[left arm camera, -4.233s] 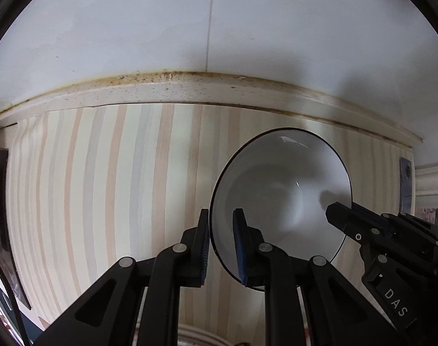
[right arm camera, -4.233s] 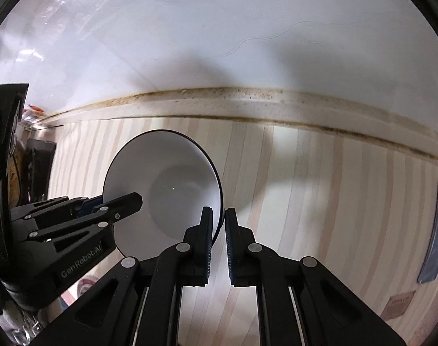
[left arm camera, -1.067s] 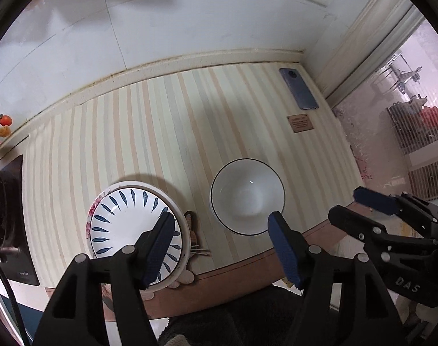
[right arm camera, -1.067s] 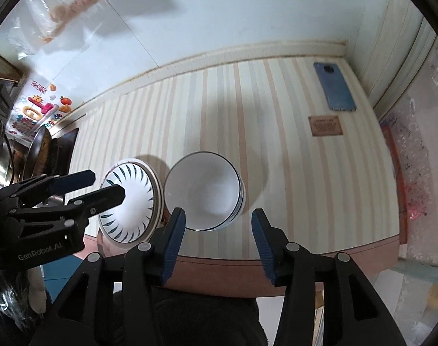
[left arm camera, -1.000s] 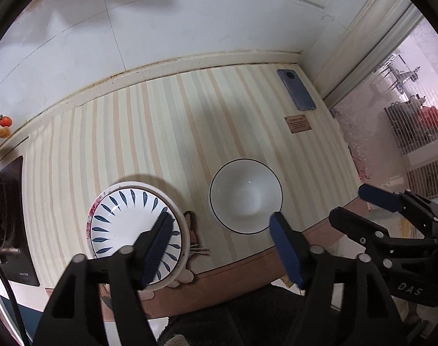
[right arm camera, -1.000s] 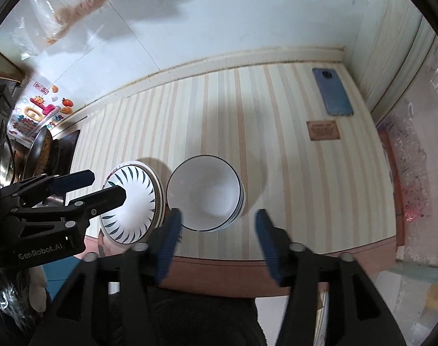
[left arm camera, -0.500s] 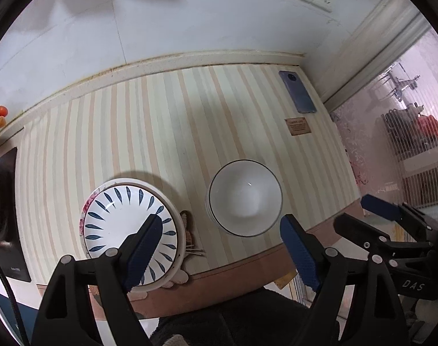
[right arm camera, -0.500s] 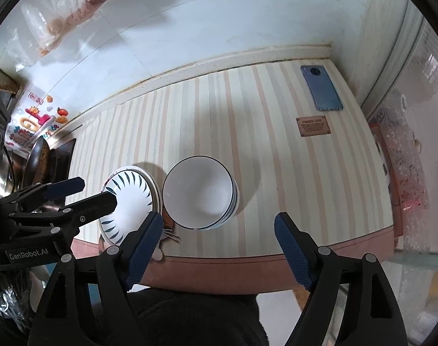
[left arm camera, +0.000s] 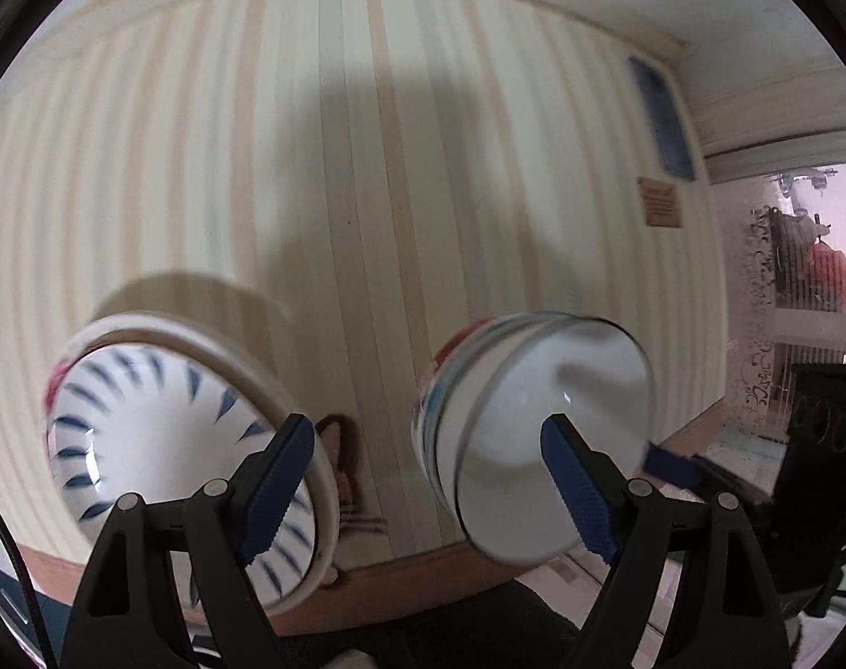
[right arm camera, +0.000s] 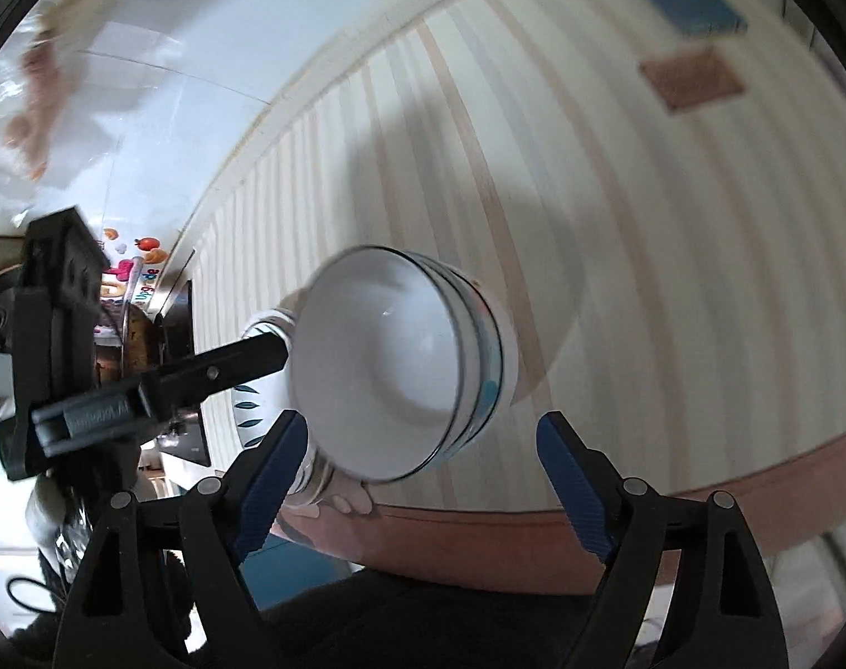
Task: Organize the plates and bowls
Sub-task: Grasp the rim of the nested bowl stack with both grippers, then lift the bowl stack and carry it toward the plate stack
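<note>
While both frames are motion-blurred, the left gripper (left arm camera: 426, 471) and right gripper (right arm camera: 420, 465) point down at the bench (left arm camera: 367, 167), jaws wide, holding nothing. Stacked white bowls (right arm camera: 389, 357) sit near the front edge, just beside the blue-leaf plate (left arm camera: 144, 418). Striped surface behind lies bare toward the wall.

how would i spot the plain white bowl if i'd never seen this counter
Start at the striped counter and follow it to its front edge, where two dishes sit side by side. The white bowl is the right one, topping a short stack of bowls. Unlike the leaf-patterned plate beside it, its inside is blank, with only a thin dark rim.
</note>
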Tool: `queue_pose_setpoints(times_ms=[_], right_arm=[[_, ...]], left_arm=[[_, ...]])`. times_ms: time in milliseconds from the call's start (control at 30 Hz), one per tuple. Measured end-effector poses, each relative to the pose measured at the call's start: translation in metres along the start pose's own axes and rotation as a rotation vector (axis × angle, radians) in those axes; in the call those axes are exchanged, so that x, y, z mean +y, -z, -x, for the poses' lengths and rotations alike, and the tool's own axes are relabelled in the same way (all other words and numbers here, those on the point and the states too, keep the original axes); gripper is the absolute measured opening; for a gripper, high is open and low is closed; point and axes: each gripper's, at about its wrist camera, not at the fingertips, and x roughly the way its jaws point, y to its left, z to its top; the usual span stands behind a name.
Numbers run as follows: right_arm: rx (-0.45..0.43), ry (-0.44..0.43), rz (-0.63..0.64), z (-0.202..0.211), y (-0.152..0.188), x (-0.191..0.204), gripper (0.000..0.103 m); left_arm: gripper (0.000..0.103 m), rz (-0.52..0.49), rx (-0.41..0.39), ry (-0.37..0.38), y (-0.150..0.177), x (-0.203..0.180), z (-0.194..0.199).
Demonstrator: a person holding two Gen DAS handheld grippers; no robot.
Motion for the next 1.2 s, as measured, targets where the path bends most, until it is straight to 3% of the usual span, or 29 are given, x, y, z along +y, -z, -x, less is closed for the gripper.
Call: queue_pose_setpoints(times_ms=[200,267,367,533,833,1200], right_arm=[[0.045,-0.142,-0.086,-0.048,-0.013,-0.033,0.087],[0.057,-0.183,-0.113,-0.060,-0.014,-0.041,0.087],[0.062,-0.211,-0.124,-0.071,-0.015,-0.047,0.087],[0.065,-0.250,-0.149,-0.085,-0.023,-0.054,0.082],[0.032,-0.208,-0.156,-0.099,-0.023,-0.047,0.067],[0.024,-0.176,-0.113,-0.104,-0.021,-0.041,0.066]], left_arm=[[0.080,0.015,0.069,0.089,-0.015,0.002,-0.036],[0.057,0.006,0.076,0.110,-0.014,-0.001,-0.042],[0.049,0.002,0.090,0.142,-0.013,-0.003,-0.048],[0.048,0.013,0.075,0.175,-0.014,-0.005,-0.049],[0.049,-0.016,0.031,0.153,-0.007,-0.007,-0.047],[0.048,-0.023,0.014,0.128,-0.001,-0.007,-0.046]])
